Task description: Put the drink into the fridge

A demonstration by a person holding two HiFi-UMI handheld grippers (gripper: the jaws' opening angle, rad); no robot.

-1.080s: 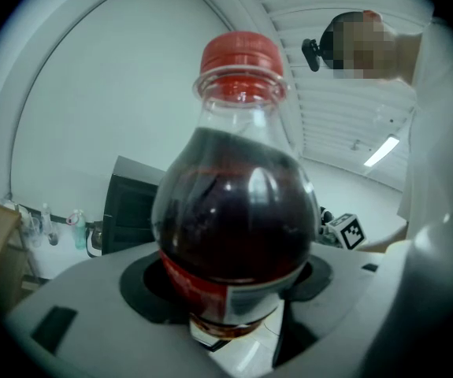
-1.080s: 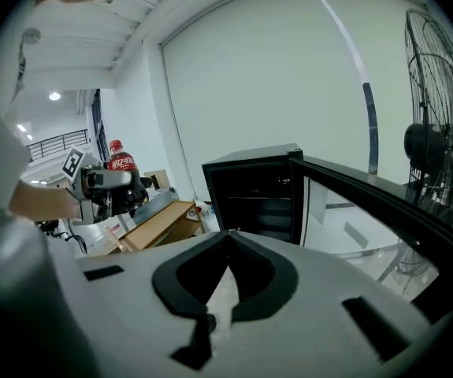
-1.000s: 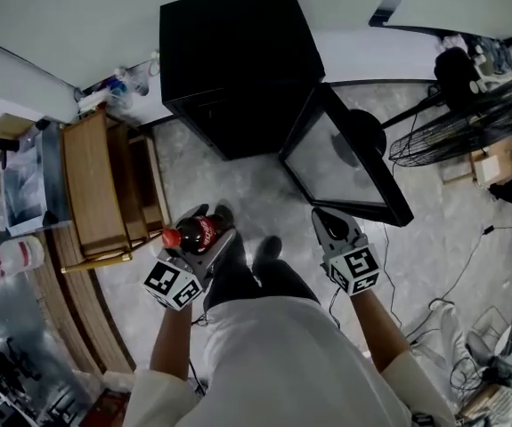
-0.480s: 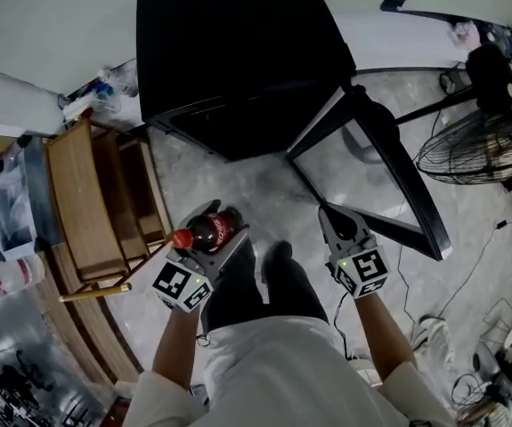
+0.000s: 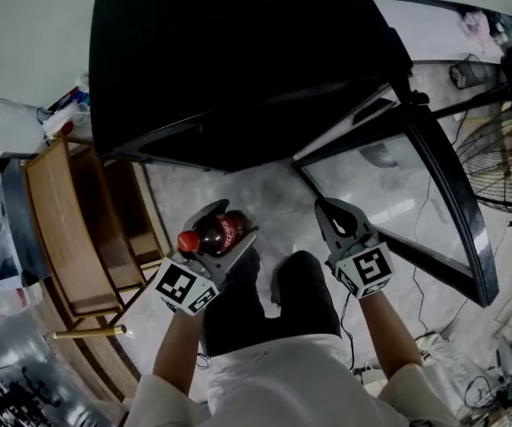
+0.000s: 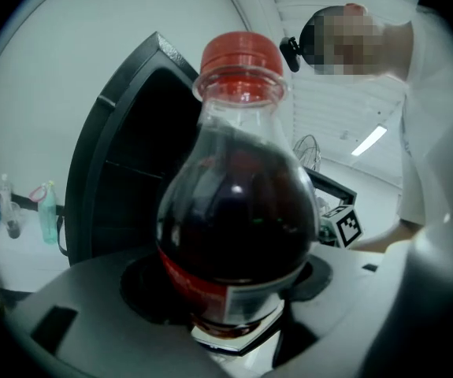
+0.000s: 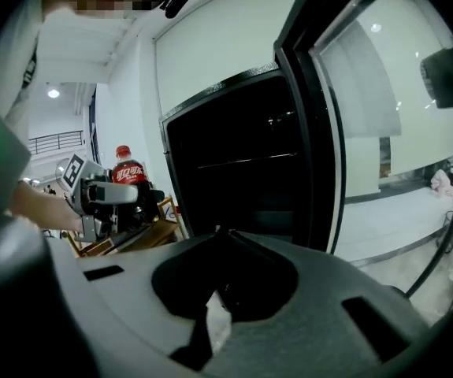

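Grey marbled floor (image 5: pixel 273 194) lies under you. The black fridge (image 5: pixel 238 60) stands at your 12 o'clock, dark inside, with its glass door (image 5: pixel 407 194) swung open toward 2 o'clock. A wooden rack (image 5: pixel 60 229) sits at 9 o'clock, just beside the fridge. Your left tool (image 5: pixel 231 222) is clamped on the cola bottle (image 6: pixel 238 219), jaws wide around its dark body, red cap (image 6: pixel 240 53) on top. The bottle hangs in front of the fridge opening, outside it. Your right tool (image 7: pixel 220 233), at the bottle's 3 o'clock, has its jaws together tip to tip with nothing between them.
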